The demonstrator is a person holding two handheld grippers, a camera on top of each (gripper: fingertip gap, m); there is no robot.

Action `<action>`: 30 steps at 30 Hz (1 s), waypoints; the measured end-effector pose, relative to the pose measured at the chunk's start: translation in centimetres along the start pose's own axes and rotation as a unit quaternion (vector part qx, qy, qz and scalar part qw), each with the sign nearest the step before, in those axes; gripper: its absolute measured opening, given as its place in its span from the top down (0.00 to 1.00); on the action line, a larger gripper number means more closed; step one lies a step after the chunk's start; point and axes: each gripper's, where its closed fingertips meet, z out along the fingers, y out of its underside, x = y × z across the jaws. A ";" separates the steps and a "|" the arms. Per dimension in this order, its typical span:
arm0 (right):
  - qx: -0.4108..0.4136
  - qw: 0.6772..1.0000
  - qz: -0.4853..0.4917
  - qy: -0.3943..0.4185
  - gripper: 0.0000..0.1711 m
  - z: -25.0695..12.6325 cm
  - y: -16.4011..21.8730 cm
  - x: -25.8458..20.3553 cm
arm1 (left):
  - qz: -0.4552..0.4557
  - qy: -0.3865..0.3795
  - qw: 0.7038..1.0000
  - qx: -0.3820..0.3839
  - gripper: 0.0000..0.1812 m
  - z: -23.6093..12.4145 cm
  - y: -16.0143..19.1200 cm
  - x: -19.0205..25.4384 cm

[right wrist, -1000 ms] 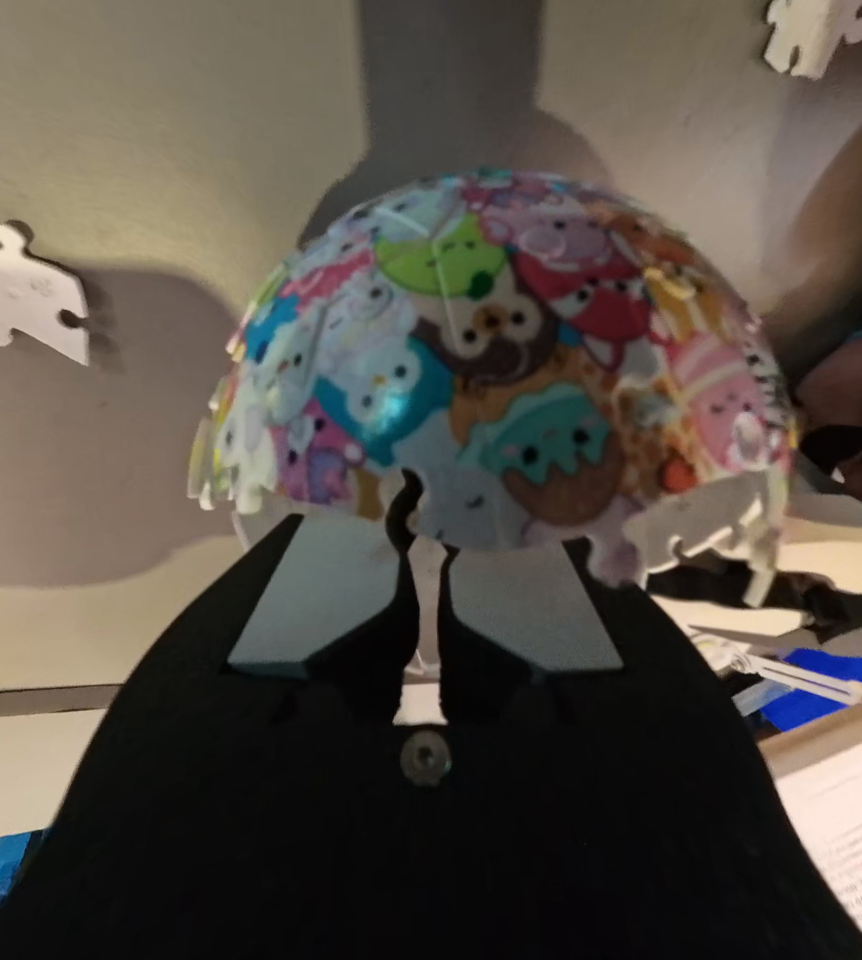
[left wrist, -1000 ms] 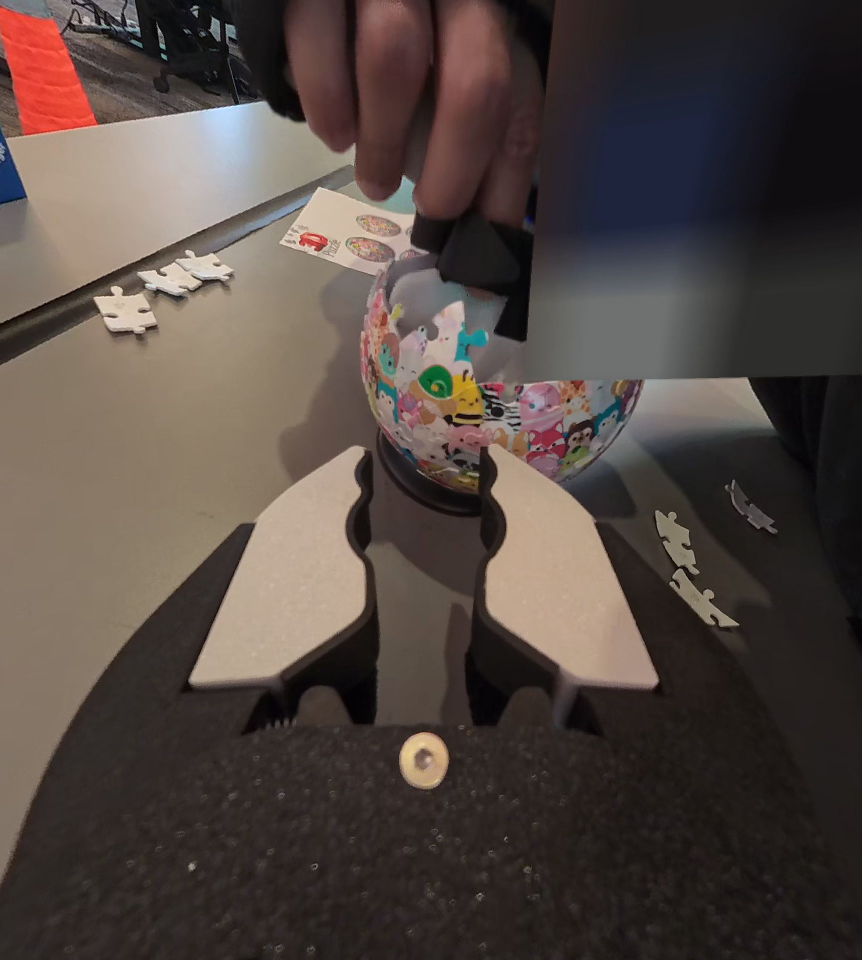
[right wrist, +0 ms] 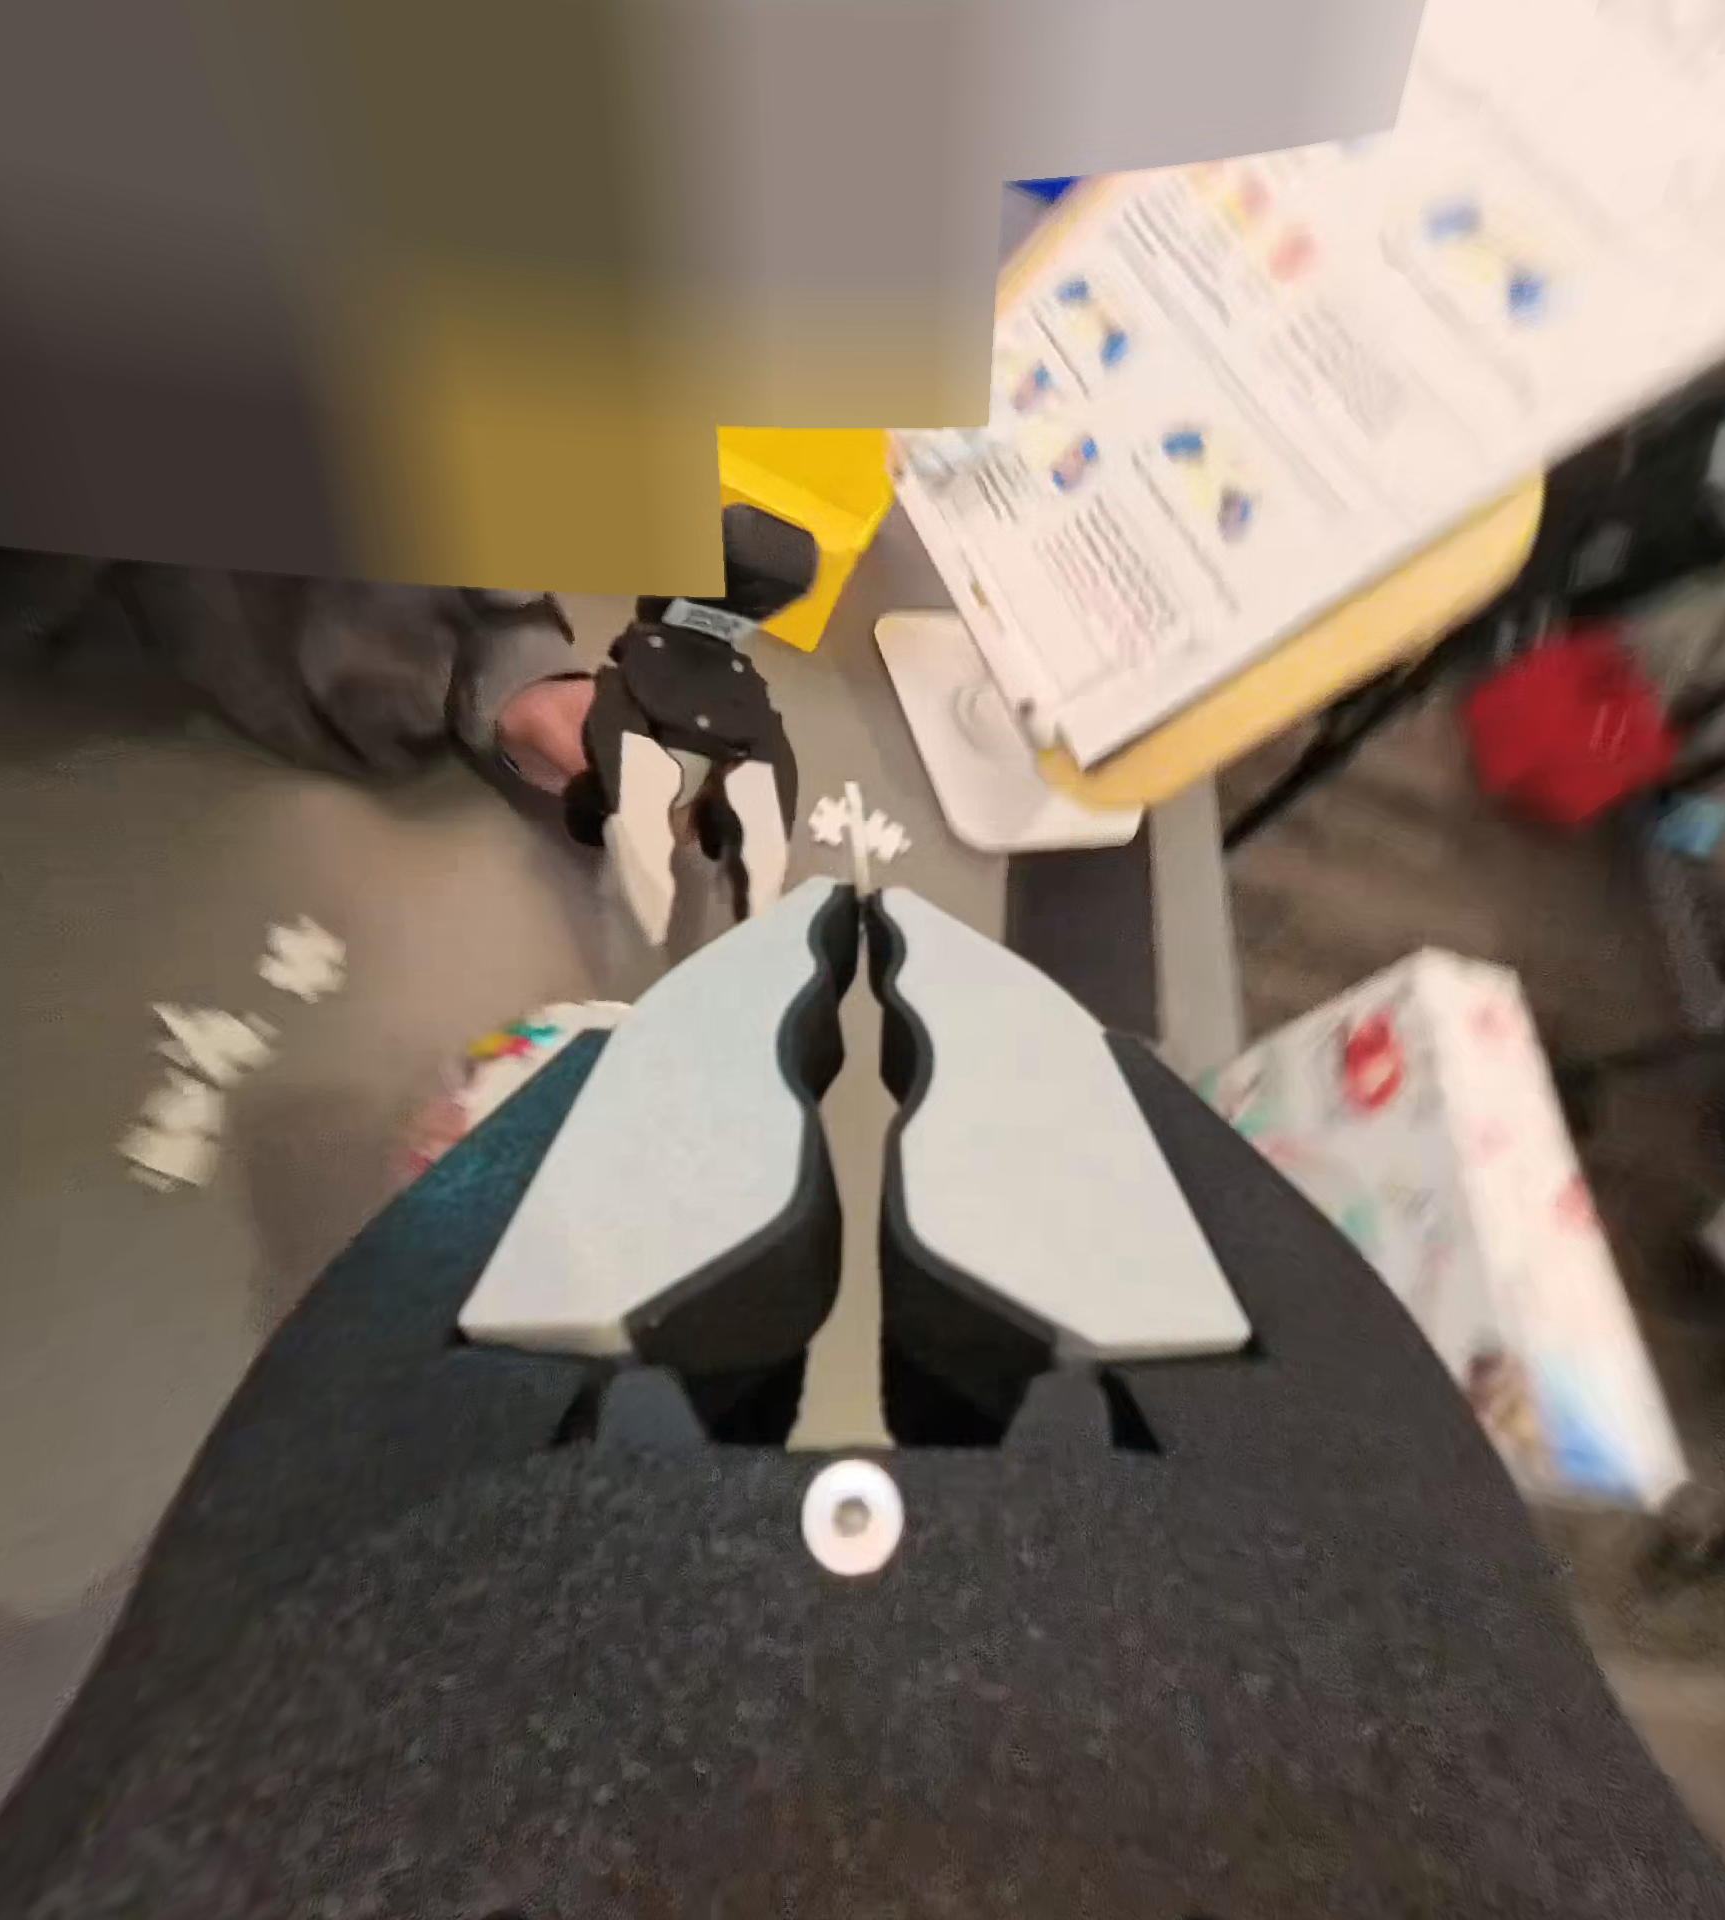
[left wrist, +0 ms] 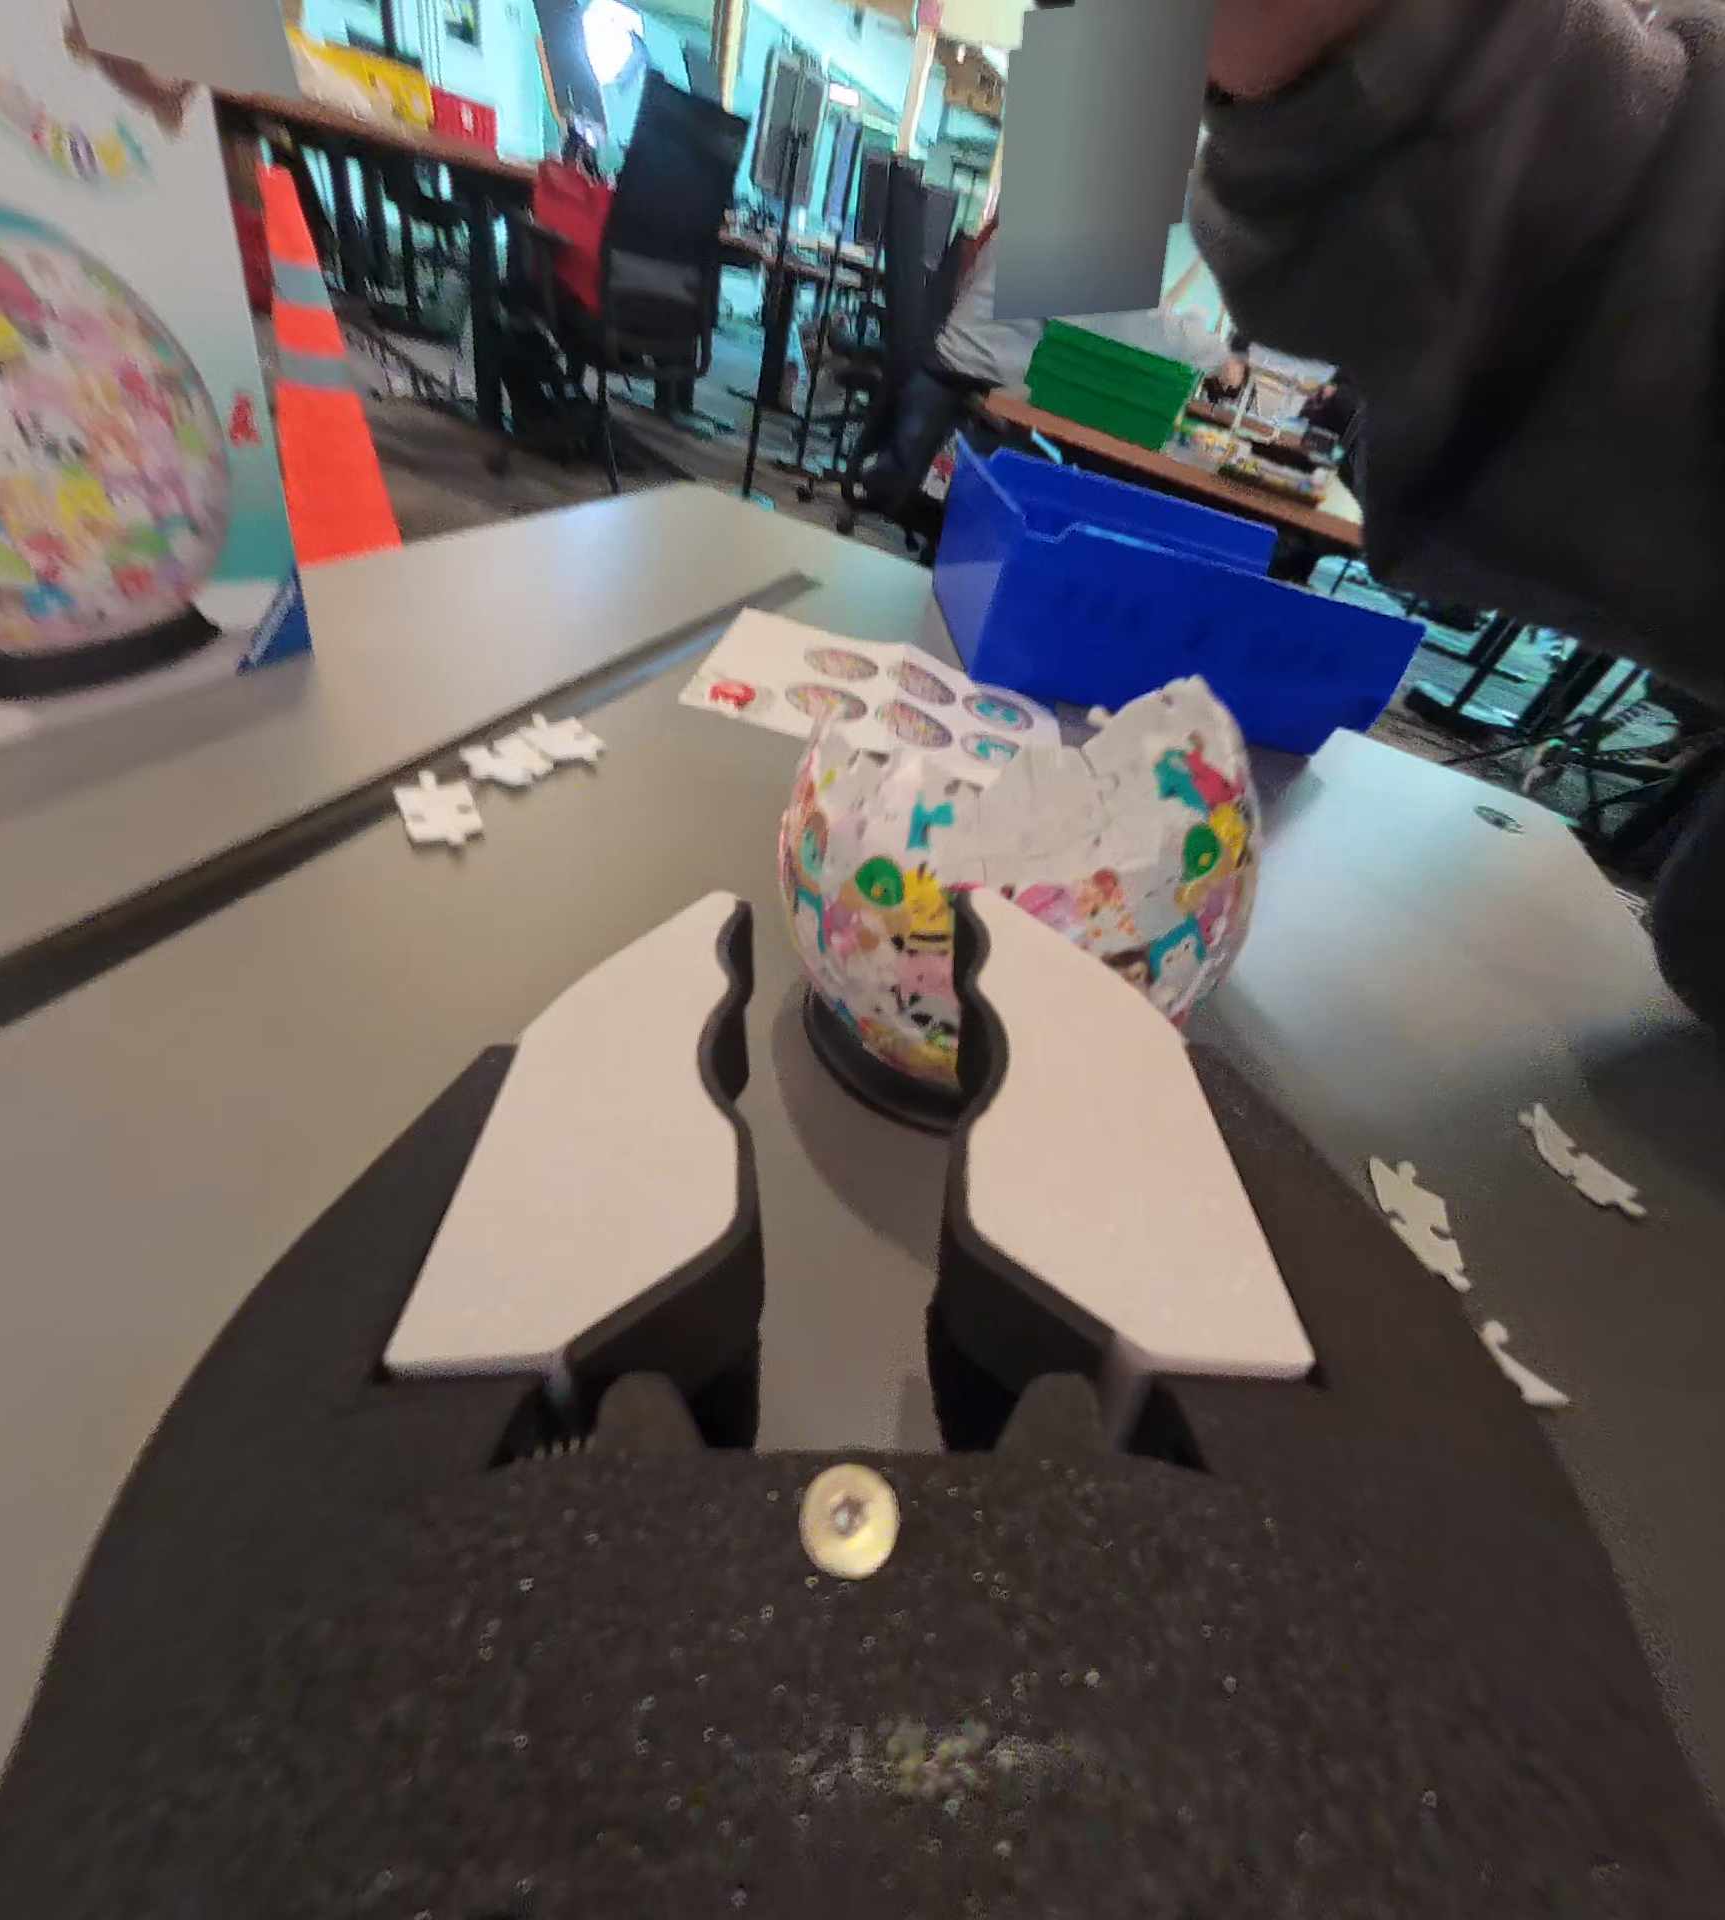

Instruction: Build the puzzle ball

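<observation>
Jaws of right gripper (right wrist: 860,902) pinch a thin white puzzle piece (right wrist: 863,831).

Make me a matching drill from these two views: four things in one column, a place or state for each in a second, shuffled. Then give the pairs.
Things:
1. puzzle ball
2. blue bin
3. left tool
4. right tool

Places or states:
A. shut on a white puzzle piece
B. open, holding nothing, aimed at the ball
C. on a black stand, its top unfinished
D. on the table behind the ball

Pairs: 1-C, 2-D, 3-B, 4-A
</observation>
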 end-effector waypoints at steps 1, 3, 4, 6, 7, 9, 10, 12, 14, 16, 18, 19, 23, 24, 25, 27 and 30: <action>-0.026 0.998 0.062 0.018 0.99 -0.1 0.7 -0.5 | 0.008 0.000 1.000 0.017 0.81 0.0 -0.8 0.5; -0.059 0.981 0.182 0.039 0.99 0.0 2.3 -2.9 | 0.011 0.016 0.999 0.043 0.83 -0.2 -2.7 2.3; -0.036 0.968 0.242 0.046 0.99 0.0 2.4 -4.1 | 0.010 0.030 0.998 0.047 0.83 -0.3 -3.9 3.6; 0.030 0.940 0.336 0.047 0.99 0.4 2.1 -6.2 | 0.013 0.054 0.997 0.047 0.83 -0.5 -6.3 6.3; 0.066 0.926 0.370 0.038 0.99 0.6 1.8 -7.3 | 0.009 0.063 0.997 0.046 0.84 -0.5 -7.4 7.8; 0.099 0.907 0.408 0.032 0.99 1.4 1.7 -9.5 | -0.004 0.100 0.994 0.046 0.84 -0.6 -8.8 11.2; 0.117 0.903 0.411 0.034 0.99 1.8 1.4 -10.5 | -0.013 0.107 0.993 0.041 0.84 -0.6 -9.0 12.5; 0.129 0.899 0.418 0.034 0.99 2.6 1.0 -12.7 | -0.025 0.121 0.992 0.039 0.84 -0.8 -9.0 15.1; 0.151 0.900 0.407 0.026 0.99 2.9 -0.2 -15.0 | -0.032 0.124 0.991 0.039 0.84 -1.1 -8.6 17.1; 0.143 0.910 0.389 0.028 0.99 3.2 -0.9 -17.1 | -0.035 0.123 0.991 0.029 0.84 -1.4 -7.9 18.6; 0.131 0.922 0.363 0.031 0.99 3.6 -1.6 -19.1 | -0.040 0.128 0.991 0.027 0.84 -1.7 -7.7 20.3; 0.129 0.926 0.353 0.030 0.99 3.7 -2.0 -20.0 | -0.041 0.127 0.991 0.028 0.86 -1.8 -7.7 21.0; 0.118 0.942 0.313 0.033 0.99 3.9 -3.3 -22.6 | -0.032 0.134 0.990 0.006 0.94 -1.8 -6.6 24.0; 0.115 0.945 0.306 0.032 0.99 4.0 -3.4 -23.1 | -0.023 0.126 0.992 0.000 0.99 -1.8 -6.3 24.4; 0.110 0.948 0.297 0.038 0.99 4.0 -3.4 -23.3 | -0.014 0.111 0.994 -0.001 0.99 -1.9 -6.2 24.6; 0.110 0.956 0.266 0.054 0.99 3.8 -3.7 -23.8 | -0.003 0.088 0.996 0.004 0.99 -2.0 -6.3 25.1; 0.115 0.967 0.203 0.104 0.93 3.2 -4.1 -23.6 | -0.009 0.075 0.996 0.036 0.99 -2.3 -6.6 25.8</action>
